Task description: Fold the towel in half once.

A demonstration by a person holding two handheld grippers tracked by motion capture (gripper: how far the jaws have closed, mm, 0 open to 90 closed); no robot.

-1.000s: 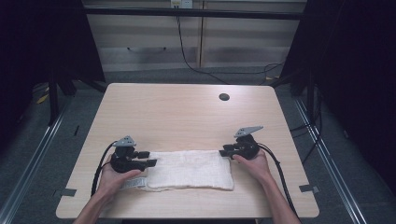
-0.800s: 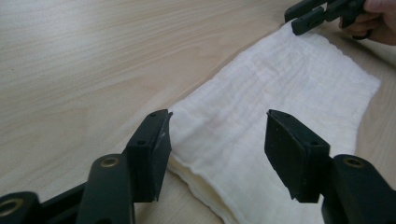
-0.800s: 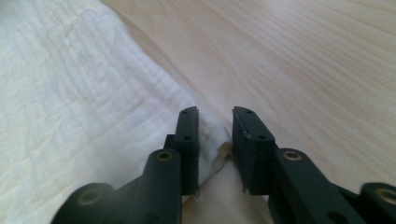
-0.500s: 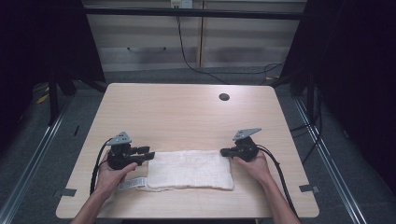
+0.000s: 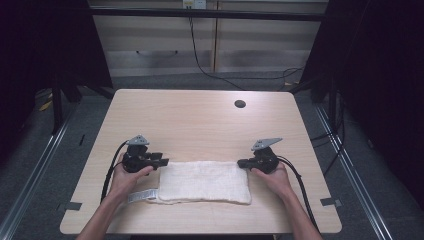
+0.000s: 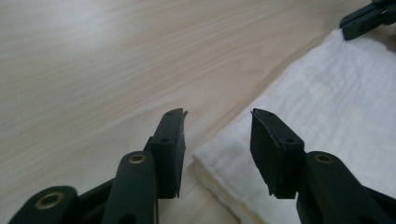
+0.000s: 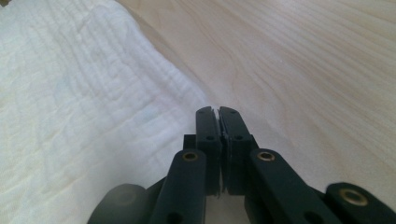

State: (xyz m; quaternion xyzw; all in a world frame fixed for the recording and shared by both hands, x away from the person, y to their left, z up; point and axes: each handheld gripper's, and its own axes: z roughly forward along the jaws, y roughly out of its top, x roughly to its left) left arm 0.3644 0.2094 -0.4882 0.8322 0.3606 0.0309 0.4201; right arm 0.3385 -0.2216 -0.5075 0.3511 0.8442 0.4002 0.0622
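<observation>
A folded white towel (image 5: 205, 181) lies flat near the front edge of the wooden table (image 5: 200, 120). My left gripper (image 5: 164, 161) sits at the towel's far left corner. In the left gripper view the left gripper (image 6: 217, 121) is open, and the corner of the towel (image 6: 336, 93) lies just under and beyond its jaws, with nothing between them. My right gripper (image 5: 241, 163) is at the towel's far right corner. In the right gripper view the right gripper (image 7: 218, 112) is shut, with the edge of the towel (image 7: 70, 93) just to the left of its tips.
A striped label (image 5: 142, 196) sticks out from the towel's front left corner. A dark round hole (image 5: 240, 104) sits in the table's far right part. Black cables trail from both grippers toward the front edge. Bare wood stretches beyond the towel.
My left gripper has shifted slightly away from the towel's left end, toward its far corner. The right gripper has hardly moved. The towel lies as before.
</observation>
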